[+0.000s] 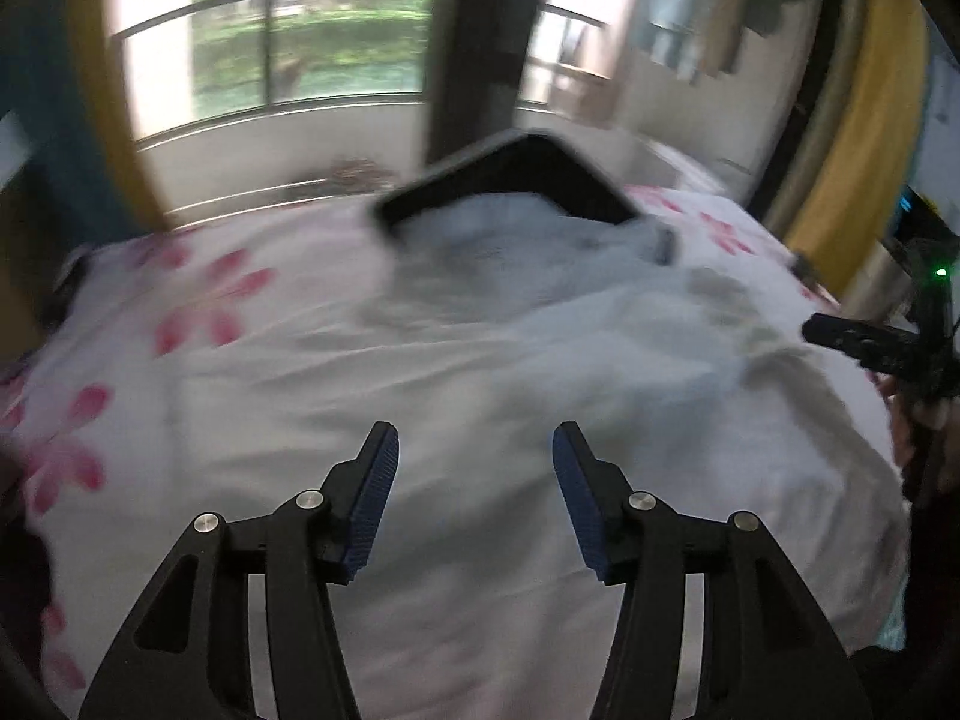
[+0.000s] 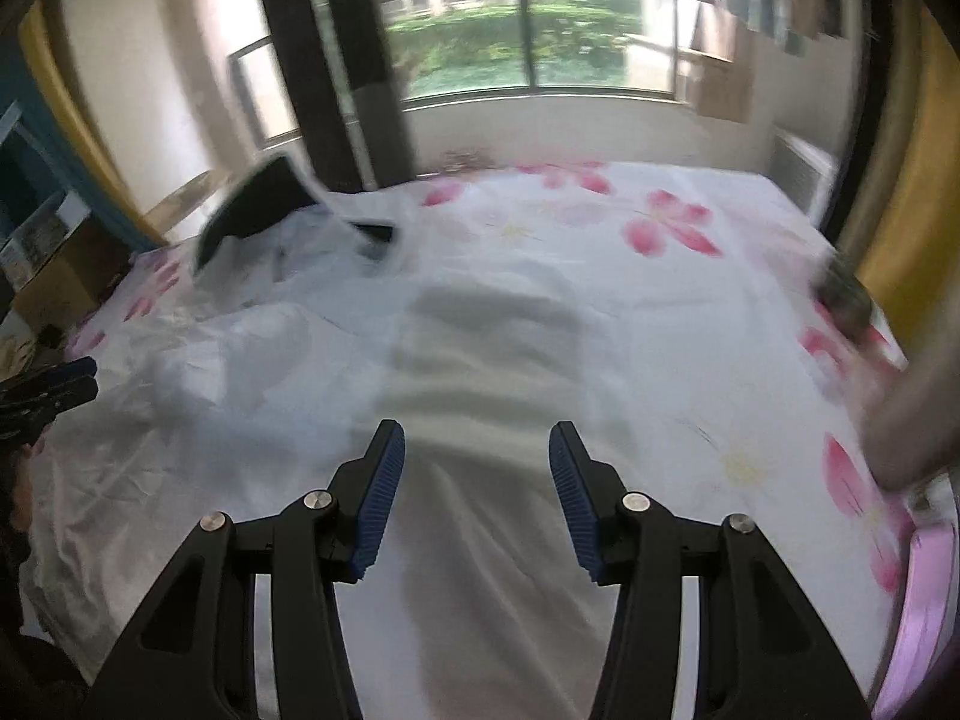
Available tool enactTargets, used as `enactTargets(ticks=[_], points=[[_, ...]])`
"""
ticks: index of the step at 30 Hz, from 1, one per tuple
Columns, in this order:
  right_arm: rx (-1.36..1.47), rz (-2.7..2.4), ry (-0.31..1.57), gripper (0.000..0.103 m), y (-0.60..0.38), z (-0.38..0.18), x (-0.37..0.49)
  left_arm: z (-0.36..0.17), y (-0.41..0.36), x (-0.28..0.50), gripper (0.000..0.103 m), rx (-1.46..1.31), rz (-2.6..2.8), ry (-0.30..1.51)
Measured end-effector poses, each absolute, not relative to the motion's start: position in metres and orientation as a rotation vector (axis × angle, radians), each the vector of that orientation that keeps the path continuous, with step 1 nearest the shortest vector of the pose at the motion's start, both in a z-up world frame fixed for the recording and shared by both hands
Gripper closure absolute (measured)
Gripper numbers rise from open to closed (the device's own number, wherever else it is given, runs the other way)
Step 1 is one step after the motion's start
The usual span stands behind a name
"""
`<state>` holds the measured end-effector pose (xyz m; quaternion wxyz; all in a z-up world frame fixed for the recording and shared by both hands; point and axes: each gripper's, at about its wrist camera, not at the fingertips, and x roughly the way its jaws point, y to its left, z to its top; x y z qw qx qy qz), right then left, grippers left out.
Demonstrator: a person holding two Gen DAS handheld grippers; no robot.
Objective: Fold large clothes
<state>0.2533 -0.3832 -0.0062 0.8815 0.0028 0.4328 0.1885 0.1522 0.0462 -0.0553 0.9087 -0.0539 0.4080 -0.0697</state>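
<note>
A large white garment (image 1: 540, 324) lies spread on the bed, with a black-lined collar or hood (image 1: 510, 180) at its far end. It also shows in the right wrist view (image 2: 480, 348), with the black part (image 2: 258, 204) at far left. My left gripper (image 1: 474, 450) is open and empty, hovering above the near part of the garment. My right gripper (image 2: 477, 450) is open and empty above the cloth too. The right gripper shows at the right edge of the left wrist view (image 1: 864, 342). Both views are blurred.
The bed has a white sheet with pink flowers (image 2: 666, 228). A window with a railing (image 1: 312, 54) and a dark post (image 1: 486, 48) stand beyond the bed. Yellow curtains (image 1: 864, 138) hang at the sides. Shelves (image 2: 42, 240) stand at the left.
</note>
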Motion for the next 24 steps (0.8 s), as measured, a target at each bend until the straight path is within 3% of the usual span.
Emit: enactTargets(ticks=[7, 17, 18, 19, 20, 21, 22, 24], points=[[-0.086, 0.536, 0.947, 0.053, -0.32, -0.011, 0.287, -0.081, 0.098, 0.156, 0.046, -0.212, -0.149, 0.876], [-0.042, 0.622, 1.073, 0.053, -0.294, -0.042, 0.315, -0.102, 0.091, 0.156, 0.047, -0.193, -0.22, 0.902], [-0.045, 0.634, 1.079, 0.059, -0.291, -0.044, 0.315, -0.103, 0.092, 0.156, 0.047, -0.187, -0.22, 0.9], [-0.048, 0.645, 1.08, 0.081, -0.288, -0.045, 0.315, -0.103, 0.091, 0.156, 0.053, -0.181, -0.219, 0.9], [-0.06, 0.652, 1.084, 0.092, -0.284, -0.046, 0.314, -0.102, 0.09, 0.156, 0.06, -0.168, -0.212, 0.901], [-0.074, 0.651, 1.083, 0.099, -0.281, -0.046, 0.313, -0.102, 0.09, 0.156, 0.08, -0.154, -0.205, 0.904], [-0.094, 0.641, 1.062, 0.101, -0.28, -0.043, 0.311, -0.1, 0.09, 0.156, 0.092, -0.143, -0.204, 0.905], [-0.144, 0.623, 0.999, 0.101, -0.277, -0.03, 0.307, -0.095, 0.089, 0.153, 0.095, -0.11, -0.201, 0.883]])
